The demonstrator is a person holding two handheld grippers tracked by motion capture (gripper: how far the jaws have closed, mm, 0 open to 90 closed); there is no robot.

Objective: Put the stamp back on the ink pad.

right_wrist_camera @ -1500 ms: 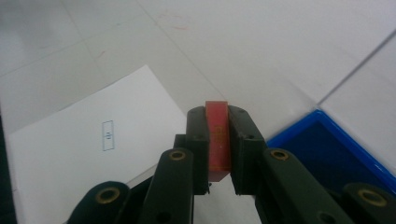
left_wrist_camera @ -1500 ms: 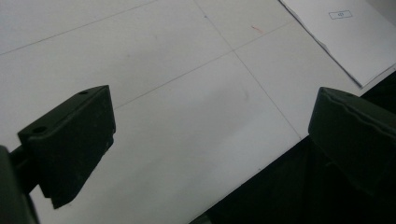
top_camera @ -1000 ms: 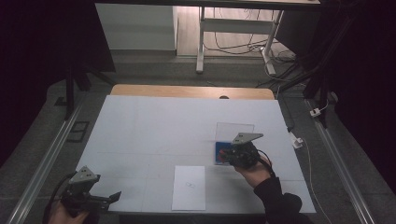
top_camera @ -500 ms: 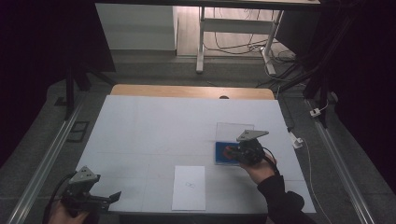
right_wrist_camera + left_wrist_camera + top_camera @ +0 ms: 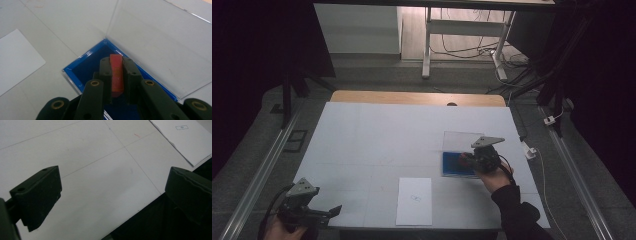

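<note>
White and broad, the surface (image 5: pixel 377 135) takes up most of the room's middle, with dark floor on both sides and a wooden strip (image 5: pixel 417 97) along its far edge. Most of it lies bare: the whole far half and the left side are open room. Three things sit on it, all toward the near right: one sheet of paper (image 5: pixel 414 201) close to the near edge, one shallow blue tray (image 5: pixel 452 165) to its right, and one clear lid (image 5: pixel 460 141) rising from the tray's far side.

Over the tray hangs the right claw (image 5: pixel 466 160), held by a hand (image 5: pixel 495 176) coming in from the near edge. In the right gripper view its jaws are closed tight on one small red block (image 5: pixel 116 72), which stands on edge above the tray's blue floor; whether the block touches that floor I cannot quite tell.

At the near left corner, well apart from all that, the left claw (image 5: pixel 332 212) hovers at the surface's edge, its jaws spread wide with nothing between them.
</note>
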